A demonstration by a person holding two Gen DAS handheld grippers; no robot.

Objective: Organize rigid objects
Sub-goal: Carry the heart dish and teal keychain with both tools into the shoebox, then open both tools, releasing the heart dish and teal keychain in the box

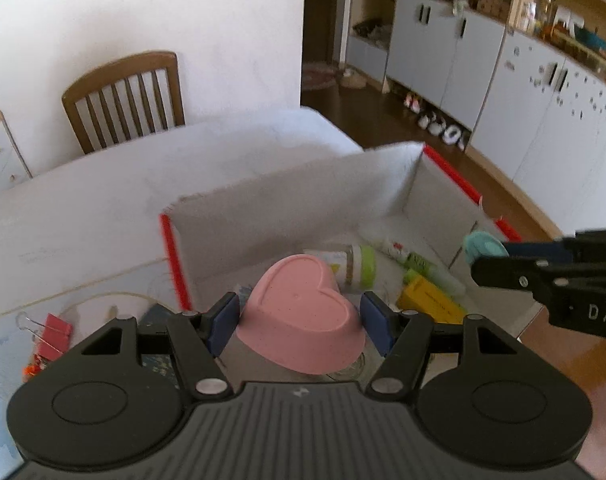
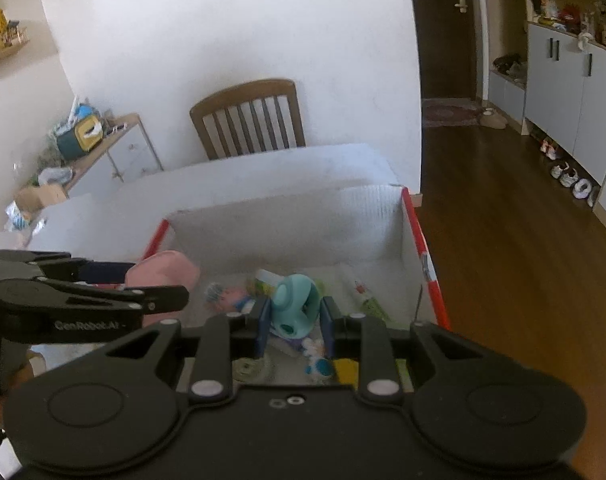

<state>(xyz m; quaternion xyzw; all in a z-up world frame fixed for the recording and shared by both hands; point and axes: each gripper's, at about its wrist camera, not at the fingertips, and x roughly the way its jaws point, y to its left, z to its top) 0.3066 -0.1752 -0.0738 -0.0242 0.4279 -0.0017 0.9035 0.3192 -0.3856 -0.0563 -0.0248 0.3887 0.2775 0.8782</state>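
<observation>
- Pink heart-shaped plastic bowl, upside down, was pinched in left gripper fingers above the white cardboard box.
- Teal plastic toy was pinched by right gripper.
- Judged next: lower both, release inside.

L gripper clamps pink heart bowl upside down, over white box w/ bottles.

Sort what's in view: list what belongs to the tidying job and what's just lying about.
Job: pink heart-shaped dish in left gripper; teal toy in right gripper; white box.
Lying about: red binder clip, wooden chair, shoes.
</observation>
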